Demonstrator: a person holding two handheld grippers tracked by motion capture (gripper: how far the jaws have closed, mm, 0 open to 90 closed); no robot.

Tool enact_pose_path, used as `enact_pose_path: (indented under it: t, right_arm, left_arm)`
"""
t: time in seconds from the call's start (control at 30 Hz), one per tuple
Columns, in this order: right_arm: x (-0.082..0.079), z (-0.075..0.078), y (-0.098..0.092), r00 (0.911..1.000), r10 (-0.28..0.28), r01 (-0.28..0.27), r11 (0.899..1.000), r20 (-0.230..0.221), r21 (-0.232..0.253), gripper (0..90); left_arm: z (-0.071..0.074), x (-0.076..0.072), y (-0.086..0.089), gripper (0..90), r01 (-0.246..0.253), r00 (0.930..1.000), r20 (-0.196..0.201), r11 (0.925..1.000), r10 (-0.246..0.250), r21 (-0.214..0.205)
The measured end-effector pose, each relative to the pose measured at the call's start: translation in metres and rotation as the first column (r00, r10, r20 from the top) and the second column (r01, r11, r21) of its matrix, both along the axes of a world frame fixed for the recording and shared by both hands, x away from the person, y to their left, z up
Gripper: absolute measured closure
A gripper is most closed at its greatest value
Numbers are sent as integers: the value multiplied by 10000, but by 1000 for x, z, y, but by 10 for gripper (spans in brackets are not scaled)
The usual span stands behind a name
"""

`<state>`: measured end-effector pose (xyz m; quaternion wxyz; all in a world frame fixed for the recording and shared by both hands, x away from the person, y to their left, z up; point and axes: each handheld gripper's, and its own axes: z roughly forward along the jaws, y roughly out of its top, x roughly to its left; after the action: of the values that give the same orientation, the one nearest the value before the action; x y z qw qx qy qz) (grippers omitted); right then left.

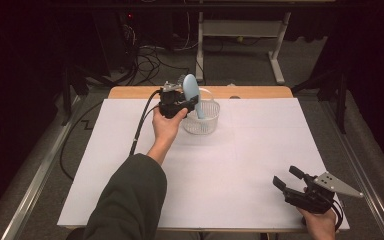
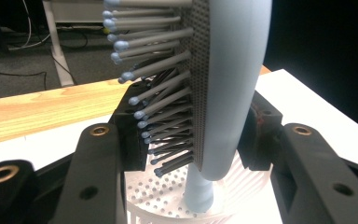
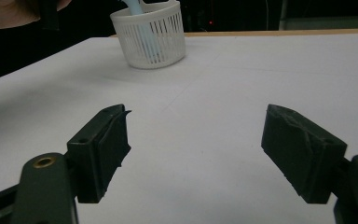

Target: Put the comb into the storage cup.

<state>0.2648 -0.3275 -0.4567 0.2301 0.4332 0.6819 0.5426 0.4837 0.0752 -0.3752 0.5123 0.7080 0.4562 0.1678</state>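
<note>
Hairbrush held upright over the basket

The left gripper (image 1: 189, 103) clamps the blue hairbrush (image 1: 192, 90), handle down in the white basket (image 1: 203, 121); its own view reveals bristles. The right gripper (image 1: 289, 179) gapes empty.

The white basket (image 1: 201, 118) stood near the far edge of the white sheet (image 1: 260, 160), and its opening was taken up by the upright blue hairbrush (image 1: 192, 92), whose handle reached down inside while the left gripper (image 1: 187, 104) clamped the head from both sides. The person's left forearm (image 1: 130, 195) lay across the near-left part of the sheet, barring passage there. Between basket and right gripper (image 1: 290, 181) the sheet offered wide flat room; that gripper's spread jaws had bare paper between and ahead of them.
</note>
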Motion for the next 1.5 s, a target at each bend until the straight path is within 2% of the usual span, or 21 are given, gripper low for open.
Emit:
enact_pose_path:
  t: [0.4,0.67,0.9,1.07,1.27,1.5]
  right_arm:
    - [0,0,1,10000,39,-39,10000,-26,16,234]
    - [0,0,0,10000,39,-39,10000,-34,14,234]
    - [1,-1,1,9999,82,-81,10000,-66,9,234]
    - [1,-1,1,9999,98,-98,10000,-84,3,234]
    - [2,-1,2,9999,116,-116,9999,-106,-31,234]
    - [1,-1,2,9999,83,-83,10000,-99,-47,233]
  left_arm:
    - [-7,1,-8,525,128,9999,-44,9994,-129,-335]
    - [-10,1,-9,523,246,9996,-100,9993,-249,-270]
    - [-9,0,-6,489,311,9995,-2,9995,-311,102]
    - [-6,0,-1,458,364,9993,-124,9985,-360,400]
    - [-6,1,7,394,285,9991,-338,9936,-249,1090]
    - [-6,1,10,365,332,9983,-517,9897,-262,1393]
